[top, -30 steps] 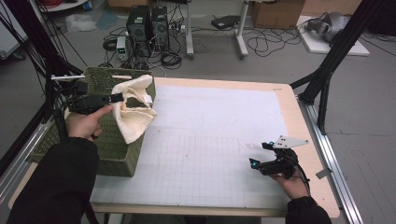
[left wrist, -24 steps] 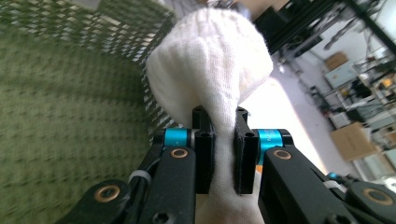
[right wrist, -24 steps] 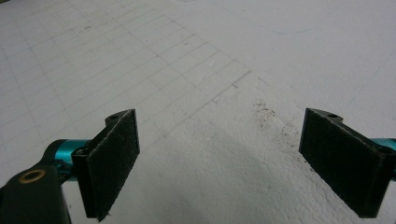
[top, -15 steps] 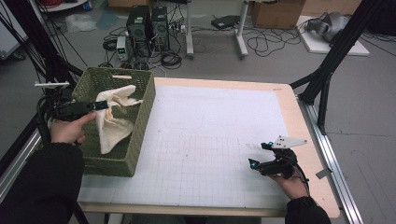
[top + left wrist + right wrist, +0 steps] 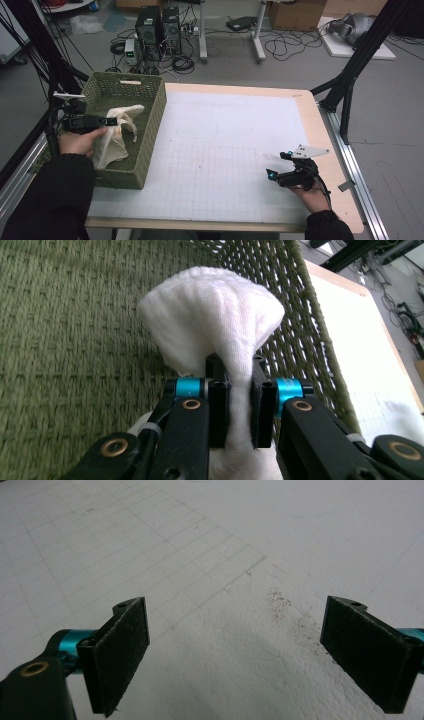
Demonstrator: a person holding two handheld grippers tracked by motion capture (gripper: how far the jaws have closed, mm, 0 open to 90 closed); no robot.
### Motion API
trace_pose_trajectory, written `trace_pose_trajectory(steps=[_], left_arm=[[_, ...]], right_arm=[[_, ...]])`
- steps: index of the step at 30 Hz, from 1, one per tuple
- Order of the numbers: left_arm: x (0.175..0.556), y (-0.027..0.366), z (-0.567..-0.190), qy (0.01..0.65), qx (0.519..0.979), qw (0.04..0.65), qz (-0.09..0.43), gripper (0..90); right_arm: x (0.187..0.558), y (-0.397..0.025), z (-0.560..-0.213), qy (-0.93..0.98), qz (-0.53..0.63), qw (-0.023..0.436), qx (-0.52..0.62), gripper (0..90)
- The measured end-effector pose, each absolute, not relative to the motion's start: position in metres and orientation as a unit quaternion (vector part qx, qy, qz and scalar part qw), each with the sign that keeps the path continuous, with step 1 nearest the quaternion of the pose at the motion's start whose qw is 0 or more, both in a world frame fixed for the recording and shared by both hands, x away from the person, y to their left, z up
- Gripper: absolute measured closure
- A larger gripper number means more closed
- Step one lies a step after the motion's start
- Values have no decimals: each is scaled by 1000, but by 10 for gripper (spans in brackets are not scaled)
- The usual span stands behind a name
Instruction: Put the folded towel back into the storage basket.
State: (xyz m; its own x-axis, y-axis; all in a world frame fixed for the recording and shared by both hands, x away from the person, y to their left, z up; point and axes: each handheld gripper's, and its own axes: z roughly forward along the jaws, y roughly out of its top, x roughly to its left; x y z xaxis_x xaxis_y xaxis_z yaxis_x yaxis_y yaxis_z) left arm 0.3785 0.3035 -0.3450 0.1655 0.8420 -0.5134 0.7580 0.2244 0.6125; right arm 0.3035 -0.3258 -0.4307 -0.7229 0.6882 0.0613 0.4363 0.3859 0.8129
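A cream-white cloth [image 5: 116, 134] hangs down into the green woven basket [image 5: 150, 131] at the table's left. My left gripper [image 5: 109, 121] is shut on a fold of that cloth; in the left gripper view the white cloth [image 5: 215, 325] bulges up from between the jaws of the left gripper [image 5: 239, 405], with the basket's woven wall [image 5: 70, 315] behind it. My right gripper [image 5: 274, 166] rests low over the white gridded mat [image 5: 220, 150] near the front right. In the right gripper view the right gripper [image 5: 250, 657] stands open, with nothing between its pads.
The wooden table edge [image 5: 320, 125] runs along the mat's right side. Black frame struts [image 5: 350, 75] rise at the right. Computer boxes [image 5: 160, 22] and cables lie on the floor beyond the table.
My left gripper has carried the cloth leftward and down, from above the basket's right rim into the basket. The right gripper has hardly moved.
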Motion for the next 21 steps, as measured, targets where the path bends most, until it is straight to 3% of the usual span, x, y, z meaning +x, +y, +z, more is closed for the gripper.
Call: trace_pose_trajectory(steps=[8, 21], left_arm=[[392, 304, -358, 661, 598, 449, 65, 818], [395, 298, -376, 677, 681, 265, 88, 817]], right_arm=[[305, -323, -433, 823, 433, 143, 338, 115], [306, -321, -434, 826, 430, 140, 336, 114]])
